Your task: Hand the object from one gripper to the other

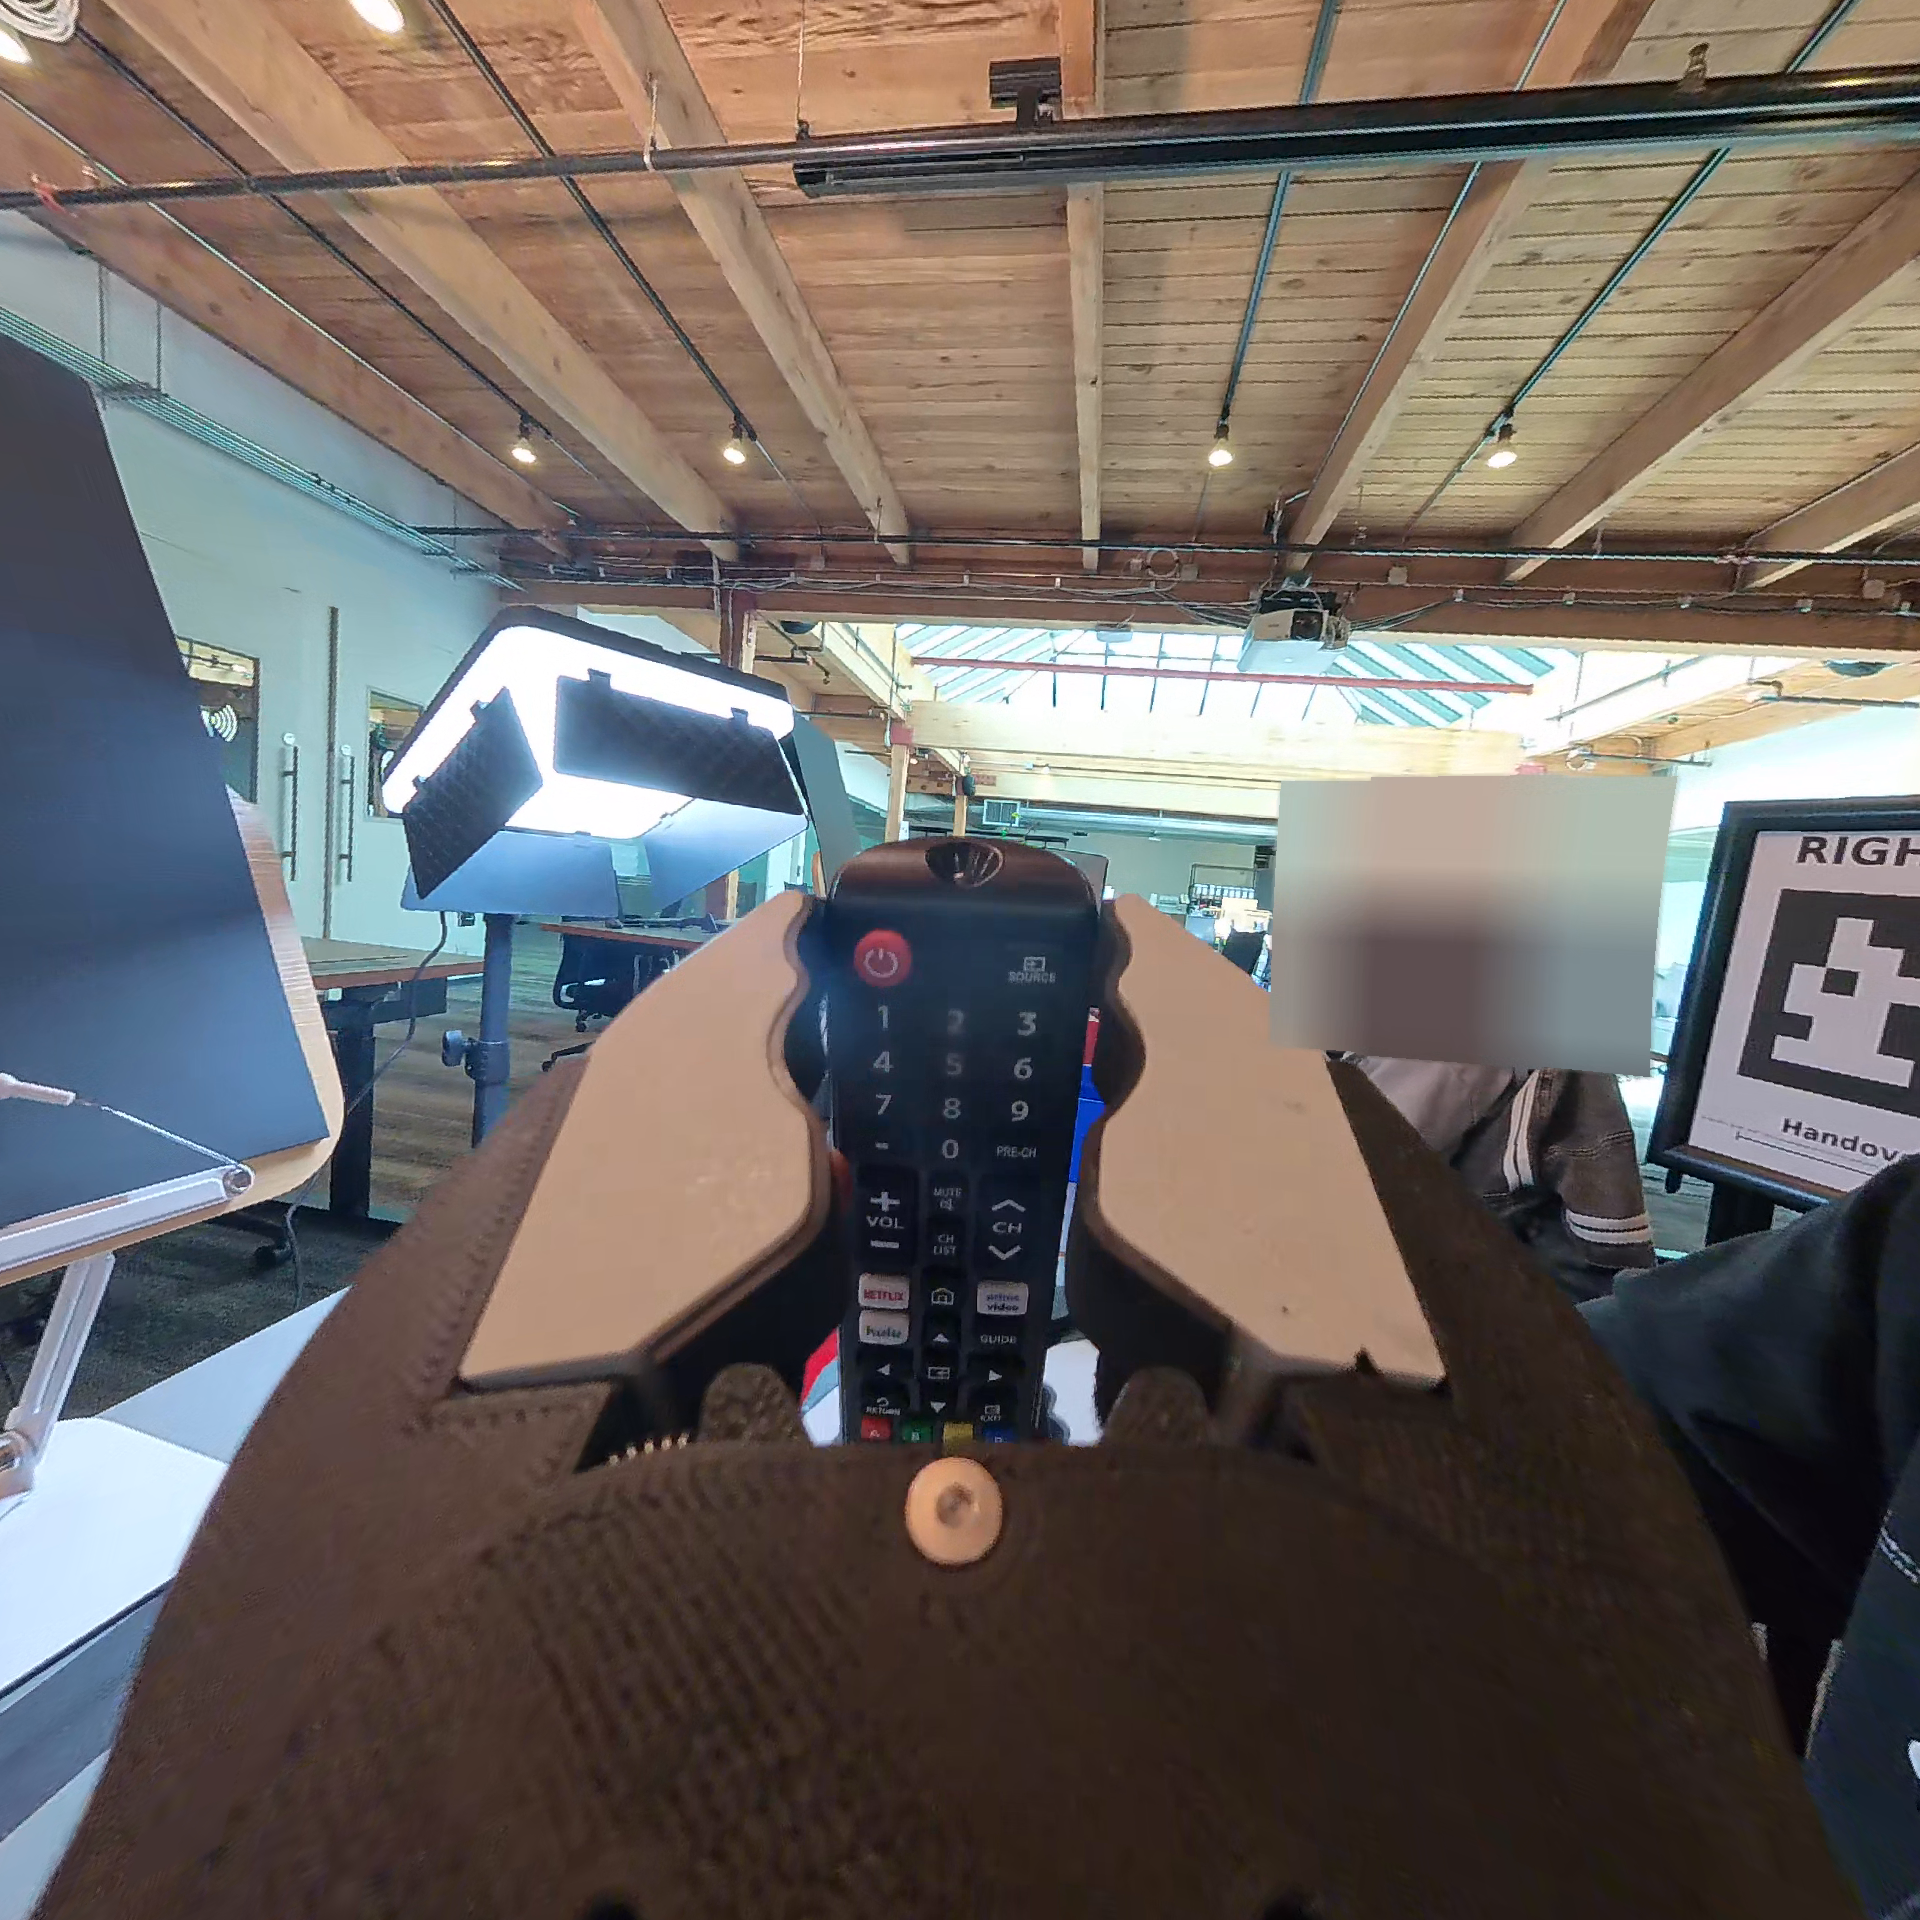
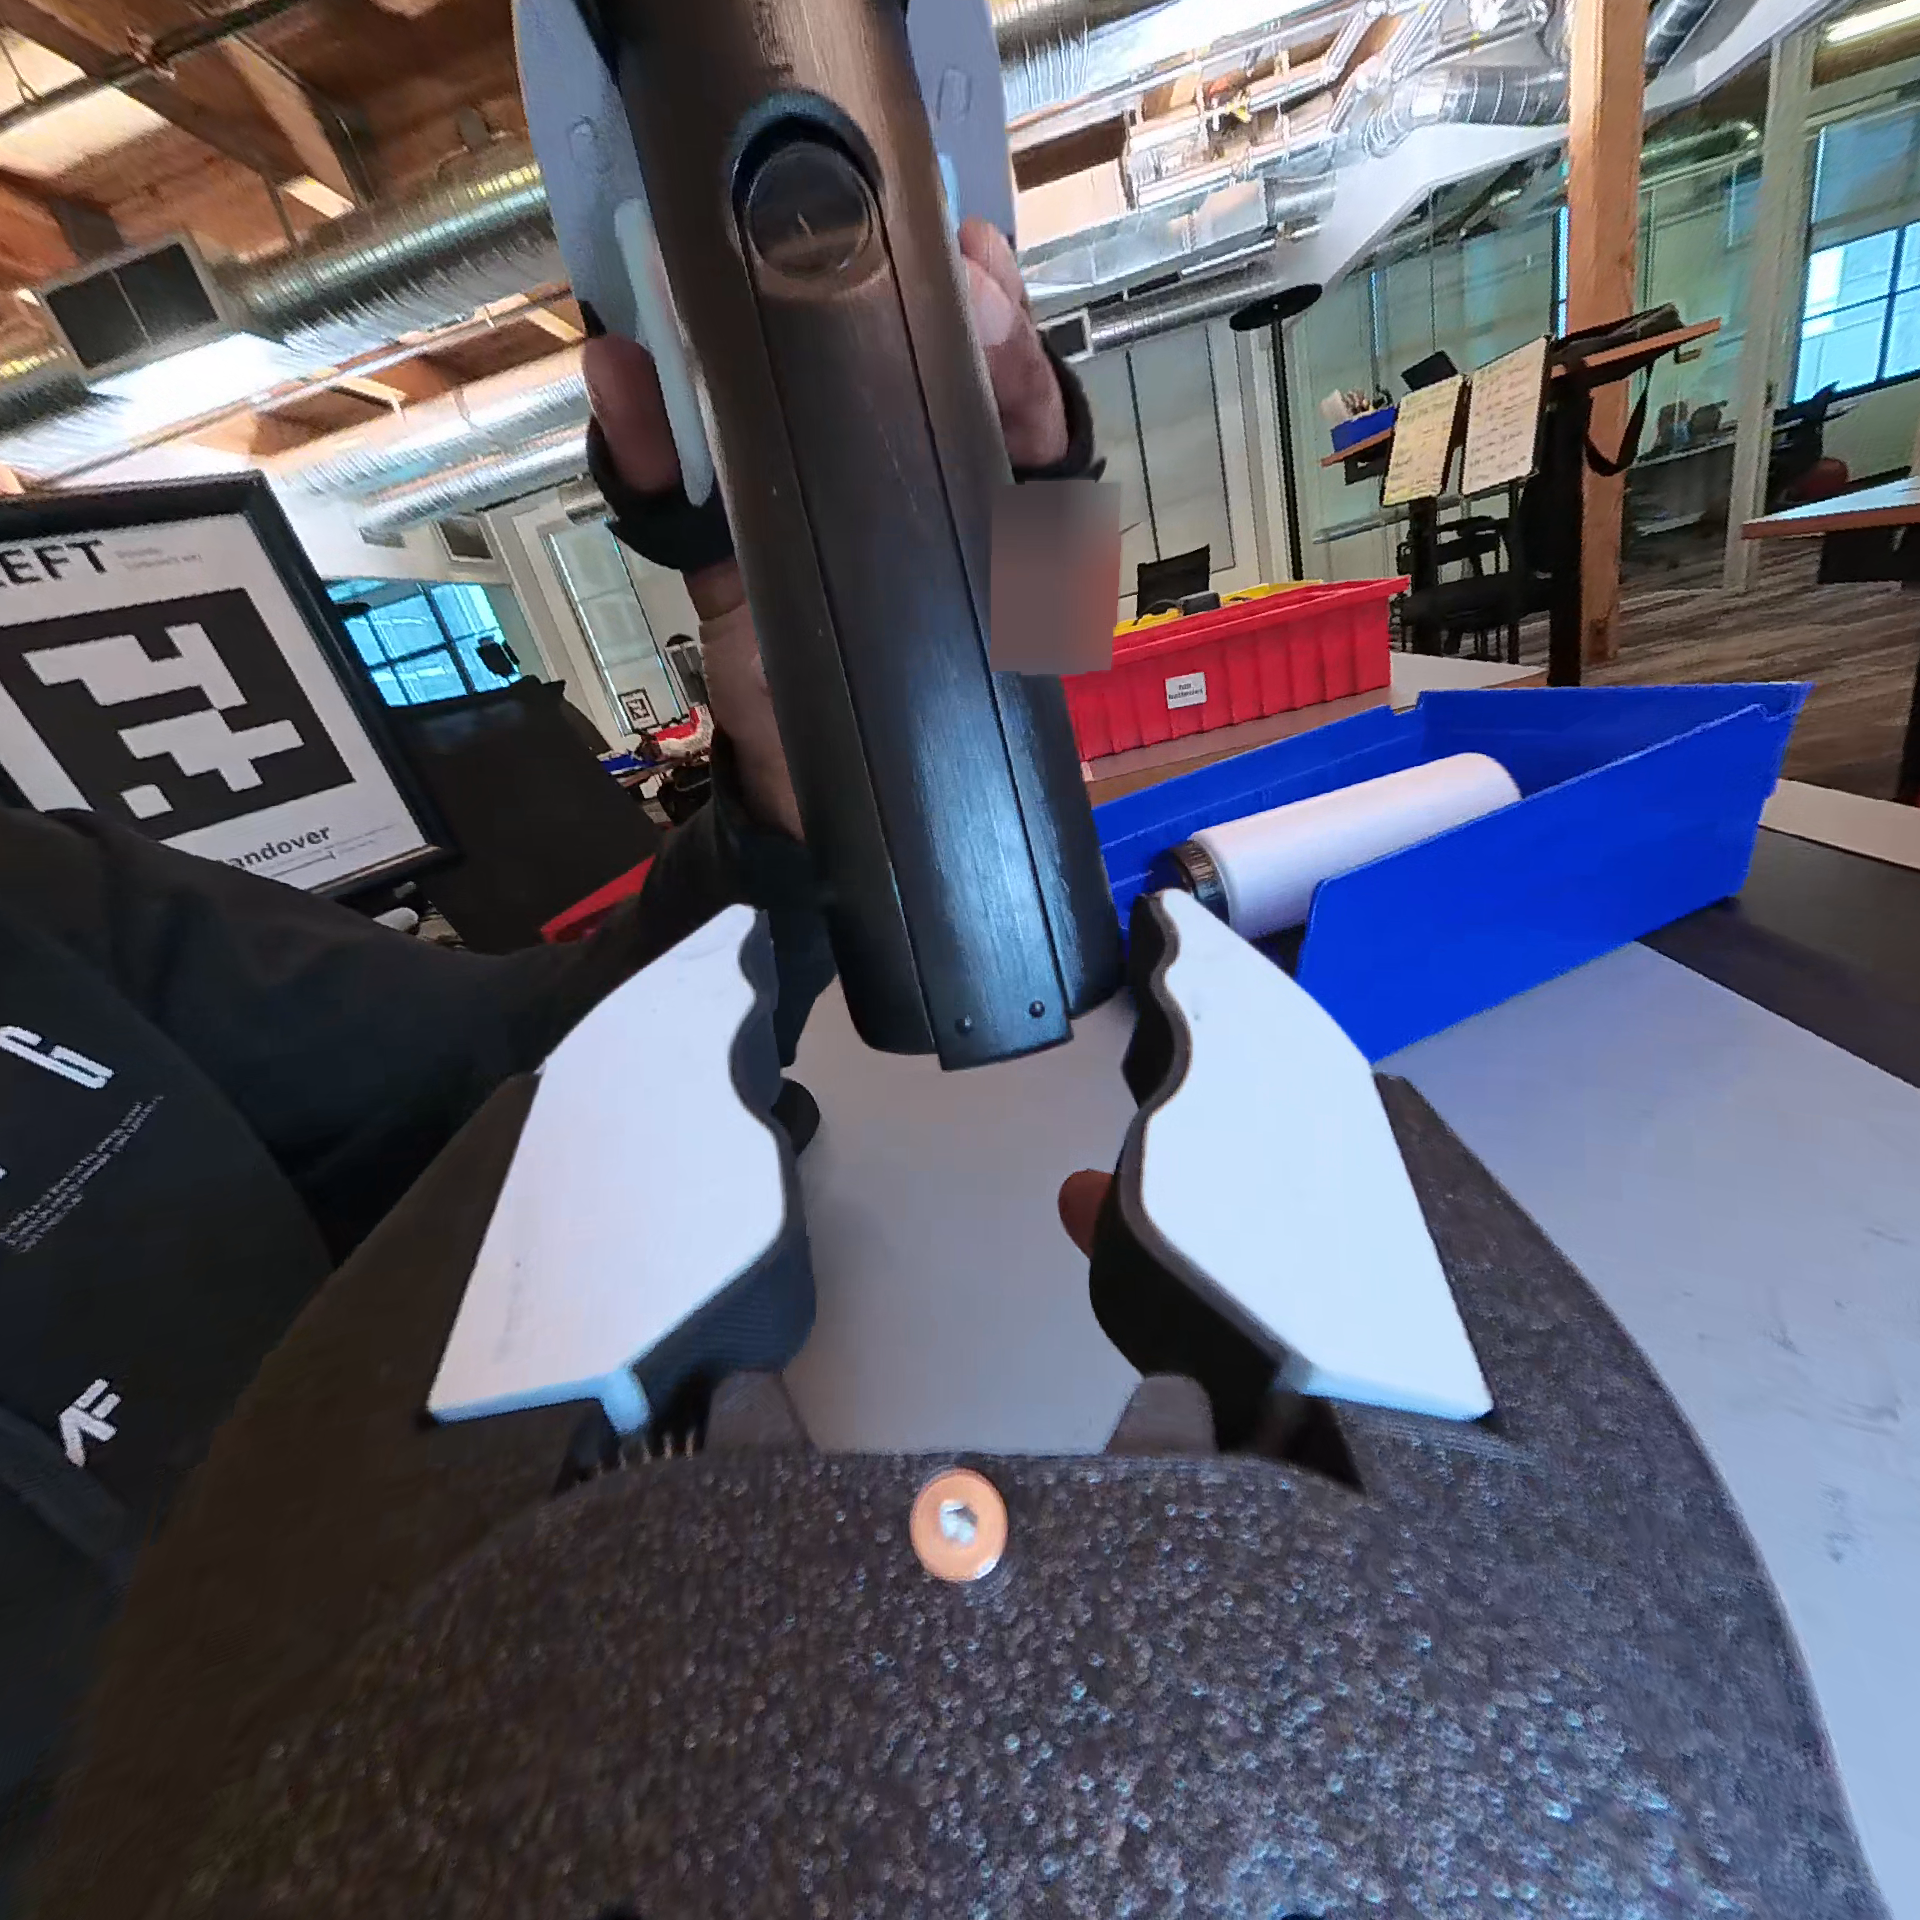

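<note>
A black TV remote [image 1: 951,1122] stands upright, button side facing the left wrist camera. My left gripper [image 1: 956,925] is shut on its sides. In the right wrist view the remote's plain back [image 2: 914,675] hangs down from the left gripper's grey fingers [image 2: 582,156] at the top of the frame. My right gripper [image 2: 951,925] is open, and the remote's lower end sits between its fingertips. The right-hand fingertip [image 2: 1174,966] is at the remote's edge; I cannot tell if it touches. A small gap shows on the other side.
A blue bin [image 2: 1558,873] holding a white roll [image 2: 1351,831] sits on the grey table [image 2: 1714,1195] at right, with a red bin [image 2: 1247,655] behind. Framed marker signs [image 2: 177,686] [image 1: 1808,997] stand nearby. A lit studio lamp [image 1: 592,758] is at left. A dark sleeve [image 2: 260,987] is close. My right fingertips sit around 15 cm from my left ones.
</note>
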Motion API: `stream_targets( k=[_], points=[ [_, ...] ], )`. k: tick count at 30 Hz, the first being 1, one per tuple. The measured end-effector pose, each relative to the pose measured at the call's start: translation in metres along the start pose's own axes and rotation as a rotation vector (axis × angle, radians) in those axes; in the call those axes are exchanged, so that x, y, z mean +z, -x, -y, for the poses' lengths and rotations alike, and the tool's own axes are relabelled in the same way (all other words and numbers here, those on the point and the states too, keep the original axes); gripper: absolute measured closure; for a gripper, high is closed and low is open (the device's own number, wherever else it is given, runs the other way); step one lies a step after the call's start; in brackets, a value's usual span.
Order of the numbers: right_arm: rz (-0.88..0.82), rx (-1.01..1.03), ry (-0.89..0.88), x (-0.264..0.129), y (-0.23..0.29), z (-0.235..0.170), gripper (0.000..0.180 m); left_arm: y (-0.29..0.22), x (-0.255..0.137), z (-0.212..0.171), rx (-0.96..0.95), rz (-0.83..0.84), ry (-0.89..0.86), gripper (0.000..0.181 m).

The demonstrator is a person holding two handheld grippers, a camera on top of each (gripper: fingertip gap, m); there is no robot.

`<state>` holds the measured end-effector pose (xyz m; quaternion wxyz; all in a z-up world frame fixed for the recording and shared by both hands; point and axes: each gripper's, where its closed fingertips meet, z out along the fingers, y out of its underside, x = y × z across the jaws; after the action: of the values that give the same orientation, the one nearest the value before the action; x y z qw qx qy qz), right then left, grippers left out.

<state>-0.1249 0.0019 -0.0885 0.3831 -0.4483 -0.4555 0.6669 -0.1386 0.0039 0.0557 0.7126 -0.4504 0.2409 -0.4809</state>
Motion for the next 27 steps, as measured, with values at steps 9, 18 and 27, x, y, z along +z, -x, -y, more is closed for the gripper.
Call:
stream_targets(
  k=[9,18,27],
  points=[
    [-0.124,-0.115,0.024,-0.042,-0.018,0.038,0.127,0.024,-0.015,-0.007,-0.026,0.045,0.129,0.132],
    [-0.301,-0.295,0.200,-0.078,-0.030,0.055,0.128,0.062,-0.047,0.005,0.065,0.217,0.199,0.125],
    [-0.310,-0.288,0.239,-0.074,-0.038,0.041,0.128,0.062,-0.041,-0.015,0.125,0.222,0.301,0.127]
  ],
)
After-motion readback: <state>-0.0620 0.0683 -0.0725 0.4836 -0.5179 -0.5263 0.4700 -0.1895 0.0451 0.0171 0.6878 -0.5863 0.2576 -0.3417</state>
